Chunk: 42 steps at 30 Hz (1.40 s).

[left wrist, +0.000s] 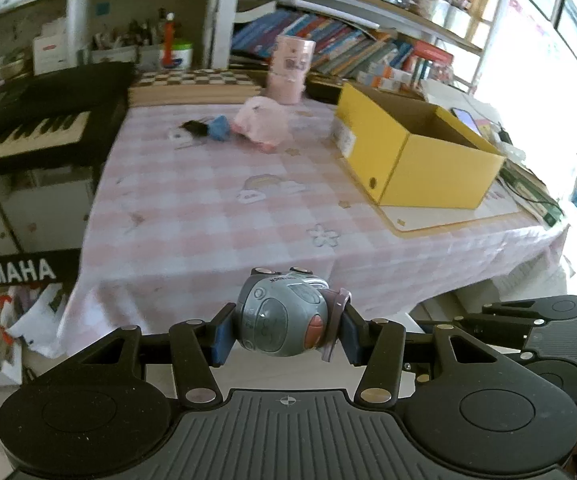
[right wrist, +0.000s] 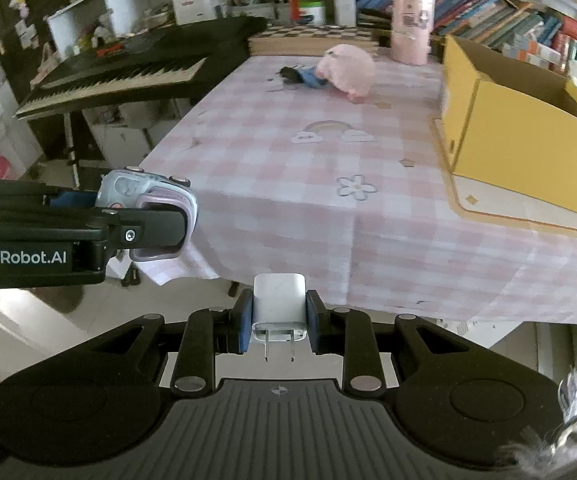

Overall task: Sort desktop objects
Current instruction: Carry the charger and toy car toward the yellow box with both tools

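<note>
The surface (left wrist: 216,184), under a pink checked cloth, fills the middle of both views; its near edge runs across the frame just above each claw, so both claws hang off the surface over the floor. Most of the cloth lies bare. A yellow box (left wrist: 428,160), open on top, sits at the right side of the surface, close to the right edge. A pink plush (left wrist: 262,120) and a small doll (left wrist: 204,128) lie together near the far edge, with a pink canister (left wrist: 290,68) behind them. A keyboard (left wrist: 28,128) stands just past the left edge.

Both claws point forward and downward toward the surface. The left claw (left wrist: 286,330), low centre of its view, is partly closed and clamps a grey toy (left wrist: 280,316) between its pads. The right claw (right wrist: 278,322), low centre of its view, is closed tight on a white charger (right wrist: 278,300), prongs toward the camera. In the right view the left claw shows at middle left, beside the surface's near left corner.
</note>
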Motion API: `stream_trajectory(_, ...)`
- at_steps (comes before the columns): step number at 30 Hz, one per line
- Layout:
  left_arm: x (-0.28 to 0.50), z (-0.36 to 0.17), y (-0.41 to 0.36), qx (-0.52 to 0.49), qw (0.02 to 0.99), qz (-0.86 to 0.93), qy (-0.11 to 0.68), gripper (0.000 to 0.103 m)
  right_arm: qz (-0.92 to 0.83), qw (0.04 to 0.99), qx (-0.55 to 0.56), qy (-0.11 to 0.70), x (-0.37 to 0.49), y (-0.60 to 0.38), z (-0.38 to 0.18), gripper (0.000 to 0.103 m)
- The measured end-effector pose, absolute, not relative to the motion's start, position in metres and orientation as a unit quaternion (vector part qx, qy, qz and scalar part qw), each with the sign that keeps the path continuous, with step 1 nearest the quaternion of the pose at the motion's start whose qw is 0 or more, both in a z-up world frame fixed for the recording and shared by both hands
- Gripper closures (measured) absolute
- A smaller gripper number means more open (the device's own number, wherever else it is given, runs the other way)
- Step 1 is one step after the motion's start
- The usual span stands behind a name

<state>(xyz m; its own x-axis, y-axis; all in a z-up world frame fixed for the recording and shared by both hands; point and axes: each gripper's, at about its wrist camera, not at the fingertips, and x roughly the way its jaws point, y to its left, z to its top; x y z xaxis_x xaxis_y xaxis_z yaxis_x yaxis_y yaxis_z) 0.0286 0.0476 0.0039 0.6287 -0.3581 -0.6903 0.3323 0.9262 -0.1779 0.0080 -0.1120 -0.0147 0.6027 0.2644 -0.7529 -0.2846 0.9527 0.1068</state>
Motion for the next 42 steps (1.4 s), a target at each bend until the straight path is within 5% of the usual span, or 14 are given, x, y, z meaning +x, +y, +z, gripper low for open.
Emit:
stream_trajectory(21,0.055,0.006,-0.09,0.07,0.862,-0.338,0.372,0.052,-0.004,0.911,0.069,0.405,-0.001,-0.243,-0.008,0.078)
stream_trajectory(42,0.105,0.024,-0.173,0.042,0.864,-0.378,0.331,0.052,-0.056,0.912,0.084,0.398,0.038,-0.336,-0.001,0.078)
